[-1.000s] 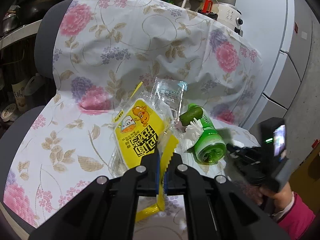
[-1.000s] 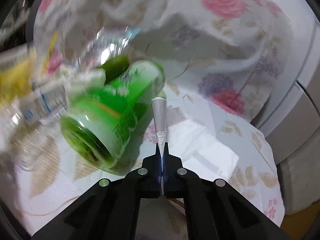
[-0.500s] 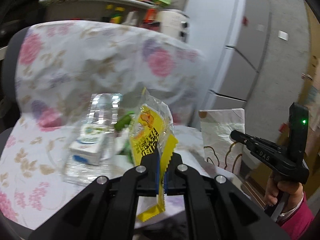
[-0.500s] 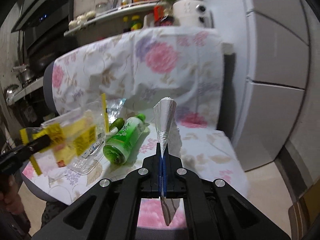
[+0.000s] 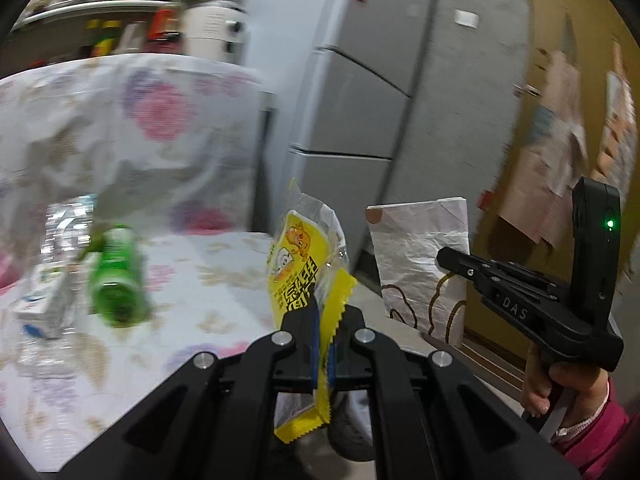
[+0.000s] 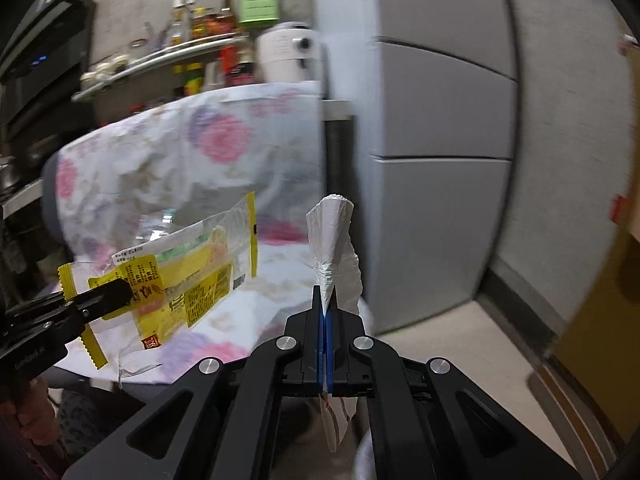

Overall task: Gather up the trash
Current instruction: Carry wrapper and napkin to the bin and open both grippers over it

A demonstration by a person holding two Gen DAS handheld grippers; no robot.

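Both grippers have swung away from the flowered seat since a second ago: the yellow and clear plastic snack wrapper (image 5: 306, 264), which then lay on the cloth among the other litter, now hangs in the air at the centre of the left wrist view, and the pile has slid to the lower left of that frame.

The left gripper (image 5: 325, 336) is closed narrow on the wrapper's serrated yellow edge, with a short tail hanging below the jaws. The right gripper (image 6: 325, 312) is clamped on the pleated top edge of a white paper bag with a brown drawn outline (image 5: 420, 264); in the left wrist view the bag hangs at right of centre, just beside the wrapper, and its mouth looks pinched flat rather than spread.

That is the main risk, in my judgement. If the wrapper is let go over a shut mouth, it will slide off the paper and drop to the floor. The light film may also cling to a pad or flutter sideways on release. Motion blur in both views suggests fast travel, which could tear the thin grip on the wrapper's edge or pull the paper from the right jaws.

On the floral white cloth (image 5: 208, 276), the green plastic bottle lying on its side (image 5: 116, 280) and the crushed clear plastic bottle with a white label (image 5: 48, 276) are not yet collected.
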